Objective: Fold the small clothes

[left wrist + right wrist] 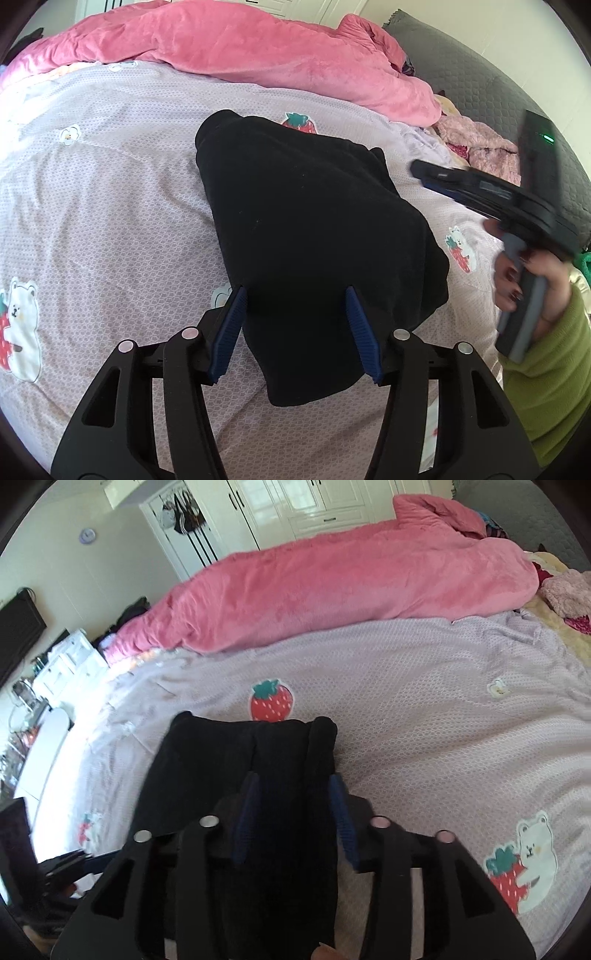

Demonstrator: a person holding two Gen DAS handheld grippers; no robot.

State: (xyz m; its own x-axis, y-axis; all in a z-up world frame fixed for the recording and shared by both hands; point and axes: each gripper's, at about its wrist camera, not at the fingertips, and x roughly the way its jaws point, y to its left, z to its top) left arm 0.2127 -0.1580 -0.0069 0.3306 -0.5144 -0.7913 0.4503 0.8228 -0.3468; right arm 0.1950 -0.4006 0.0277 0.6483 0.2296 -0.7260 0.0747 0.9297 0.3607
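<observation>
Left tool: pitched down toward the bed, fills the bottom centre of the left wrist view. Jaws stand apart, released. Blue pads straddle the near end of the black garment; cloth sits between and under them, pads not pressing on it.

Right tool: also angled down, bottom centre of its own view, frame motion-blurred. Jaws parted, released; garment strip runs between the pads, no clamping visible. In the left wrist view the same tool shows at right centre, above the sheet and just beside the garment's right edge, not touching it. The right hand wraps the grey handle at the right edge of the frame, green sleeve below it.

Black garment: lies on the lilac bedsheet, folded into a rough elongated block. In the left wrist view it runs from upper centre down to bottom centre, narrowing toward the tool. In the right wrist view it occupies centre-left to bottom centre; far edge rolled, just below a strawberry print.

Pink blanket bunched across the top of both views, well apart from the garment. Pink fluffy clothes in the upper right, near the grey headboard.
</observation>
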